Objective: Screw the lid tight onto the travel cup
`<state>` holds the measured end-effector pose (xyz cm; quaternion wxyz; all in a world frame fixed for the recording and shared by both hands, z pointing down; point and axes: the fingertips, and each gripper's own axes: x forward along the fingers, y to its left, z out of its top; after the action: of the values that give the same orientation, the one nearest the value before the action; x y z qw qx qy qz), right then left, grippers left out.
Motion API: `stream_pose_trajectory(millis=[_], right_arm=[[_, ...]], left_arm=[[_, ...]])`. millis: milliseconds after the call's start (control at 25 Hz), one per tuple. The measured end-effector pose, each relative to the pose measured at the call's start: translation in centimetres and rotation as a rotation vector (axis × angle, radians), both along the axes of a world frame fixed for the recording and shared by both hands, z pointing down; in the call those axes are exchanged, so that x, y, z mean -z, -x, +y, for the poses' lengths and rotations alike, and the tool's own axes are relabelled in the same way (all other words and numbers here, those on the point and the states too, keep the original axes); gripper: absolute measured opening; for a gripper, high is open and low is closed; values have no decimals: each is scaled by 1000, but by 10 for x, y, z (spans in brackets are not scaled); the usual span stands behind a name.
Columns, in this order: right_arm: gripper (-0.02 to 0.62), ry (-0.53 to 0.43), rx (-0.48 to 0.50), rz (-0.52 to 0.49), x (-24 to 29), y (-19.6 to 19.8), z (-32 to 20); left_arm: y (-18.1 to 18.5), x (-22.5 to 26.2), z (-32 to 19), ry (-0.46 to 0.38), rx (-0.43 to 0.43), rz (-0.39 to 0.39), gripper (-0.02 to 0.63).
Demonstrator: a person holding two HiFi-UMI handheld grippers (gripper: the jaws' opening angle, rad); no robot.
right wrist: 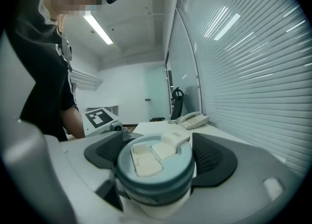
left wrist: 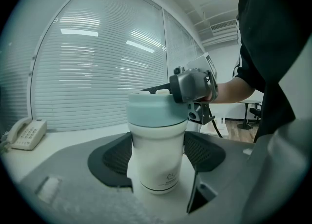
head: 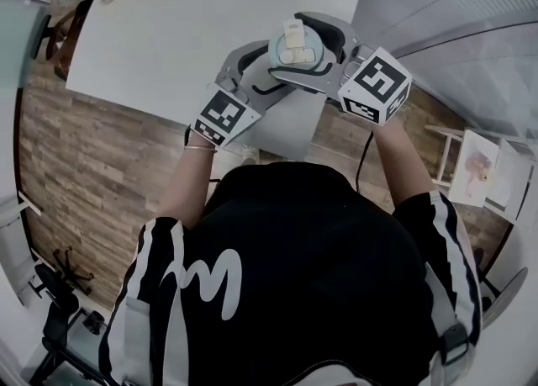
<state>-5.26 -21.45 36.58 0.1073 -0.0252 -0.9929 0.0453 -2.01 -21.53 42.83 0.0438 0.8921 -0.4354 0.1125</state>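
A white cylindrical travel cup (left wrist: pixel 158 167) is seen upright between the dark ribbed pads (left wrist: pixel 113 157) of the left hand-held gripper (left wrist: pixel 158 153). The pads are pressed against both sides of the cup's body, below the rim, so this hand-held gripper is clamped on the cup with its jaws set wide. A pale teal round lid (right wrist: pixel 155 167), with a cream flip tab on top, is seated on the cup. It is enclosed by the right hand-held gripper (right wrist: pixel 159 155), whose pads are closed against the lid's edge on either side.

In the left gripper view, the right hand-held gripper is shown reaching the lid from the cup's far side, level with its top. From the head view, the cup is placed over the near corner of the white rectangular surface (head: pixel 193 31), with both hand-held grippers meeting around it. Whether the cup's base rests on the surface cannot be told. A cream desk telephone (left wrist: pixel 27 132) is stood well apart on the surface, before the slatted window blinds (left wrist: pixel 97 71).
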Motion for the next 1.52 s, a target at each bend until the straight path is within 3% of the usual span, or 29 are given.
stream_pose_trajectory(millis=[1200,1520], right_arm=[[442,-40,-587,6,3,-10,-17],[440,-40,-658,30,3,-9,-19]], left_arm=[[-2,4,2,-16,-28,11,341],[-1,4,3,-14,-43,18,341]])
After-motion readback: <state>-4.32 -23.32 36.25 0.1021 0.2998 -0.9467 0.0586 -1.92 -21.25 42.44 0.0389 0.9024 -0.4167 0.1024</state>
